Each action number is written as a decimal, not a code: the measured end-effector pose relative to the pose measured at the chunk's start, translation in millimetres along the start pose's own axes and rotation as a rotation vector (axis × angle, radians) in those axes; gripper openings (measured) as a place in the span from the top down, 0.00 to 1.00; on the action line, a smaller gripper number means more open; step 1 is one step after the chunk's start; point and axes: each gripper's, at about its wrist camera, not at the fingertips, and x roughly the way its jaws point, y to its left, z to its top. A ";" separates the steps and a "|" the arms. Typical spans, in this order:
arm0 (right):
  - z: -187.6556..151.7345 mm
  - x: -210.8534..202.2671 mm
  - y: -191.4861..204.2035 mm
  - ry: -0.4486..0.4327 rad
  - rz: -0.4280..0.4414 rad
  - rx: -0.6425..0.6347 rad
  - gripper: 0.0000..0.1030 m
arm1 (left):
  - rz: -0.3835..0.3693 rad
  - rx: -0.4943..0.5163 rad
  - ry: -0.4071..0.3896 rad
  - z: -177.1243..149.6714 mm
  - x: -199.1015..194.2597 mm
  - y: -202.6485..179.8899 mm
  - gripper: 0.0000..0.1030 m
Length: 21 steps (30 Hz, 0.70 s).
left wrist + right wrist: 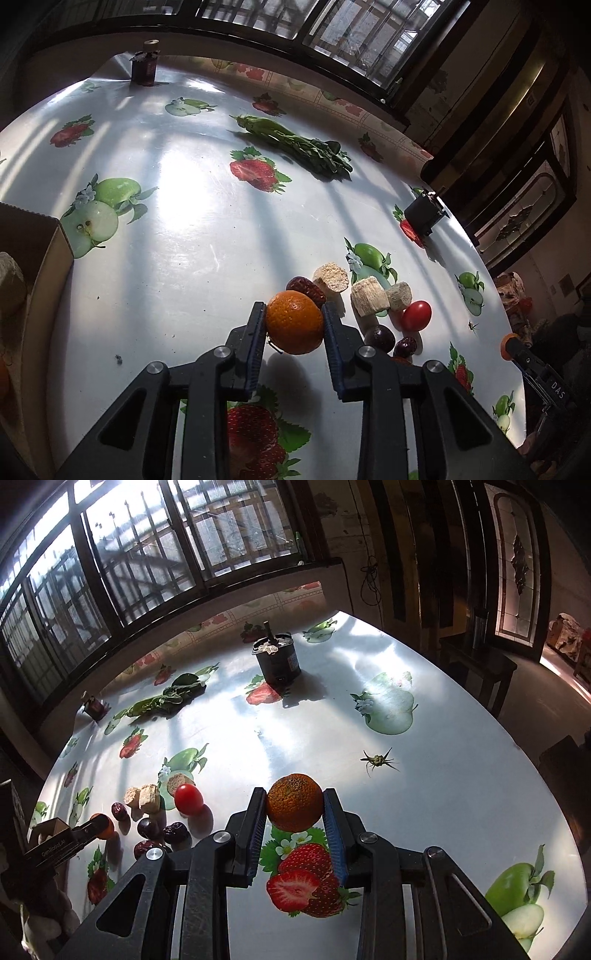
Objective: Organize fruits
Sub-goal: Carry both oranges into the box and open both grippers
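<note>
My left gripper (294, 310) is shut on an orange (294, 322) and holds it just above the table. My right gripper (294, 796) is shut on a second, rougher orange (294, 802) above the table. A red tomato (416, 315) (188, 799), dark red dates (306, 288) (176, 832), a dark round fruit (379, 338) (148, 828) and pale cut chunks (369, 297) (149, 799) lie in a cluster between the two grippers. In the right wrist view the left gripper (96, 827) shows at the left with its orange.
A cardboard box (40, 258) stands at the left edge. Leafy greens (295, 144) (166, 699) lie far back. A dark can (277, 659) (423, 216) and a small dark jar (144, 66) stand on the fruit-print tablecloth (184, 240). A green calyx (377, 760) lies to the right.
</note>
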 end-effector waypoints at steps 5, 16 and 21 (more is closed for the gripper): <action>-5.0 -34.9 31.9 -0.043 0.047 -0.065 0.68 | -0.104 -0.038 -0.072 -10.8 -73.6 4.4 0.72; -54.9 -41.9 186.7 0.052 0.353 -0.294 0.68 | 0.306 -0.091 -0.283 -41.9 -208.8 128.4 0.72; -91.7 -26.3 270.3 0.145 0.467 -0.425 0.68 | 0.391 -0.188 -0.238 -47.4 -213.6 182.1 0.71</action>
